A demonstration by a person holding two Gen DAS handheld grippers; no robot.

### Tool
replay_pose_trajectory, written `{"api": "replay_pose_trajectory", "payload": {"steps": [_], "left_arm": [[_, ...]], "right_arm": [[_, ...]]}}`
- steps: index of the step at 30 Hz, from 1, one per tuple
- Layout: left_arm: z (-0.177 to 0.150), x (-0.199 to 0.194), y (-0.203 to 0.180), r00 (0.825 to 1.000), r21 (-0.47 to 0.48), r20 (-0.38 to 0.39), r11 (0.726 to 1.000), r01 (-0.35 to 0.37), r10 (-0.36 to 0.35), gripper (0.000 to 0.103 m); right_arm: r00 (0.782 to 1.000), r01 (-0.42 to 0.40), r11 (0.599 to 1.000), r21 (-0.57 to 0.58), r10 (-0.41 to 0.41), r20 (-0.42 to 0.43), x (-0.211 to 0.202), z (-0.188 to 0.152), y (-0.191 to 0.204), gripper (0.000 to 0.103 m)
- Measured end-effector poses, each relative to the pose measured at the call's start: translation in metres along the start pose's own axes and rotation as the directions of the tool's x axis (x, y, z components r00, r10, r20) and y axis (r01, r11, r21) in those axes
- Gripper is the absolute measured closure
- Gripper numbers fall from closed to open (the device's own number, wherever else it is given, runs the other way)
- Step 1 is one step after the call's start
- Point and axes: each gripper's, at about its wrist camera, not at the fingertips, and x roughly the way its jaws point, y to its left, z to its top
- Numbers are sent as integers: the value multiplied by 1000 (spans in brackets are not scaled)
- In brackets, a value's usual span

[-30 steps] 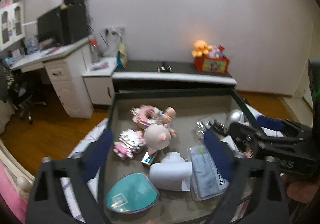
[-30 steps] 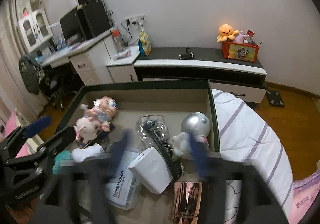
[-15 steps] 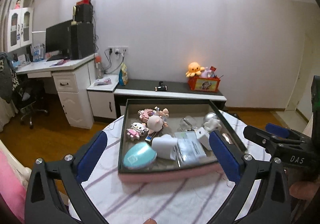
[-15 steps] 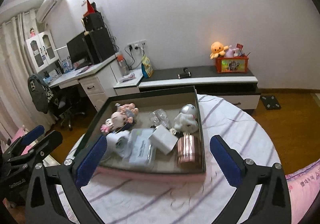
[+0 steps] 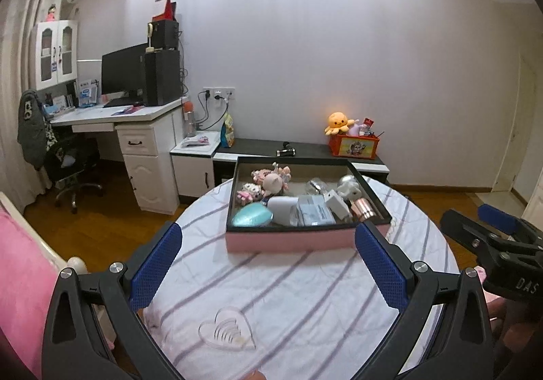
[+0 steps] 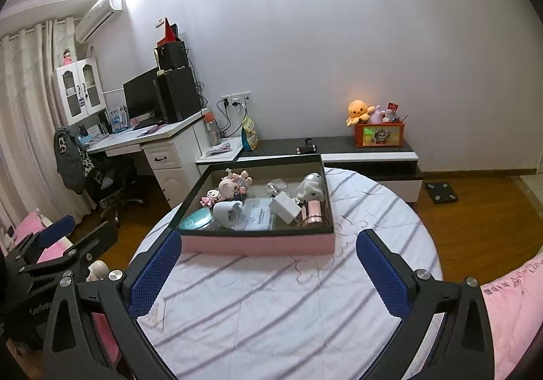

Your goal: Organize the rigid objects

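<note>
Pink-sided tray (image 5: 292, 242) sits on the striped round worktop (image 5: 305, 295), filled with toys, a white box (image 6: 284, 207) and a copper cup (image 6: 314, 211). Left gripper (image 5: 268, 264) and right gripper (image 6: 268, 266): jaws wide apart, empty, short of the tray.

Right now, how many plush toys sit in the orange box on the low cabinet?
2: an orange octopus plush at the orange box's left end, and a pale pink plush just right of it. Others may be hidden inside.

1 box (image 5: 292, 242), 1 table (image 5: 305, 295), 2 tools (image 5: 268, 266) (image 6: 268, 266).
</note>
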Motion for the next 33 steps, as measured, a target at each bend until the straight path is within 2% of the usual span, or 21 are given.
{"api": "replay_pose_trajectory", "payload": {"steps": [7, 11, 20, 33], "left_arm": [[-20, -29, -1, 1000, -4, -15, 1000, -13, 13, 0], [-26, -41, 0, 1000, -13, -15, 1000, -14, 14, 0], [-31, -53, 6, 1000, -22, -8, 999, -23, 23, 0], [-31, -55, 8, 1000, -25, -2, 999, -28, 28, 0]], "right_arm": [[997, 69, 997, -25, -69, 29, -40, -28, 5, 0], [996, 77, 996, -41, -75, 50, -51, -28, 10, 0], [998, 54, 997, -63, -51, 47, -54, -33, 23, 0], [997, 60, 996, -62, -57, 42, -51, -36, 22, 0]]}}
